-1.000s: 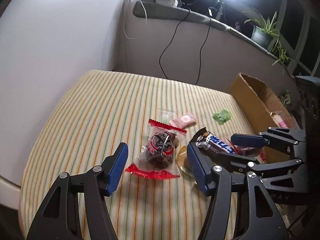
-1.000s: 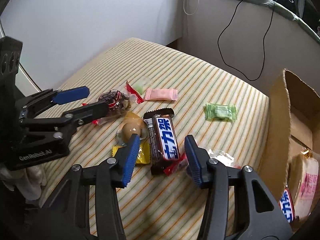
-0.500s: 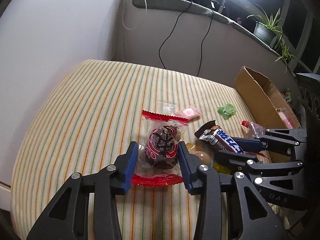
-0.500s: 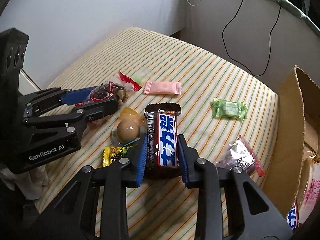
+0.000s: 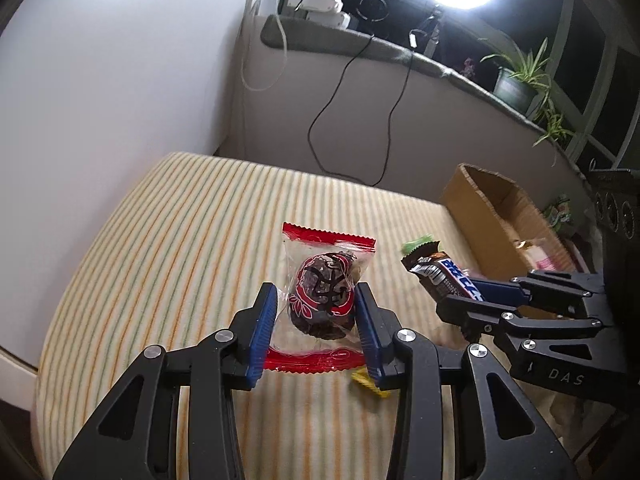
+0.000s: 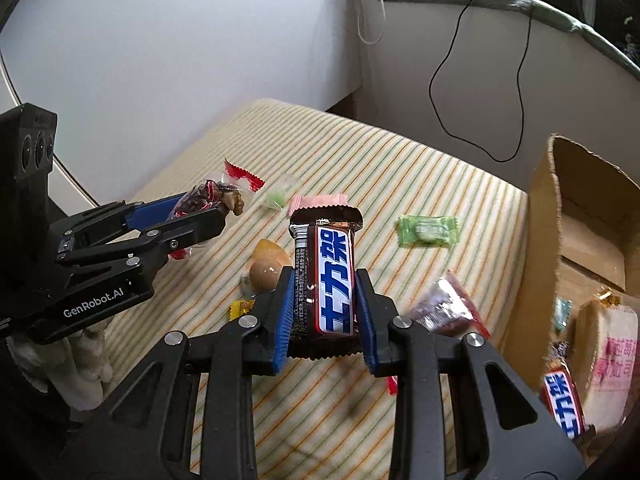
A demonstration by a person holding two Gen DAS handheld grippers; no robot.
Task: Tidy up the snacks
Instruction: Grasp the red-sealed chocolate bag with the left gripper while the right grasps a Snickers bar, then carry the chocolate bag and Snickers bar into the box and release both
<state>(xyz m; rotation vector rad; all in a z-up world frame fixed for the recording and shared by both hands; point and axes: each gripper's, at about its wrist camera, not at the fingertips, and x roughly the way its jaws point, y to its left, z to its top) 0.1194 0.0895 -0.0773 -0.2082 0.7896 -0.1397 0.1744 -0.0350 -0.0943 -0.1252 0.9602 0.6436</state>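
Note:
My left gripper (image 5: 316, 328) is shut on a clear red-edged packet of dark fruit (image 5: 324, 292) and holds it above the striped cloth (image 5: 180, 248); the left gripper also shows in the right wrist view (image 6: 200, 216). My right gripper (image 6: 324, 320) is shut on a brown chocolate bar (image 6: 326, 276) with blue letters, lifted off the cloth; the bar also shows in the left wrist view (image 5: 440, 272). On the cloth lie a green candy (image 6: 428, 230), a pink candy (image 6: 318, 202), a round tan sweet (image 6: 266, 268), a yellow candy (image 6: 240, 308) and a clear red packet (image 6: 444, 312).
An open cardboard box (image 6: 560, 216) stands at the right edge of the cloth, with another chocolate bar (image 6: 564, 404) and a pink-lettered packet (image 6: 612, 356) inside. A white wall is at the left. Black cables hang down the low wall behind.
Both grippers closed on their snacks and lifted them off the cloth: the left on the fruit packet, the right on the chocolate bar.

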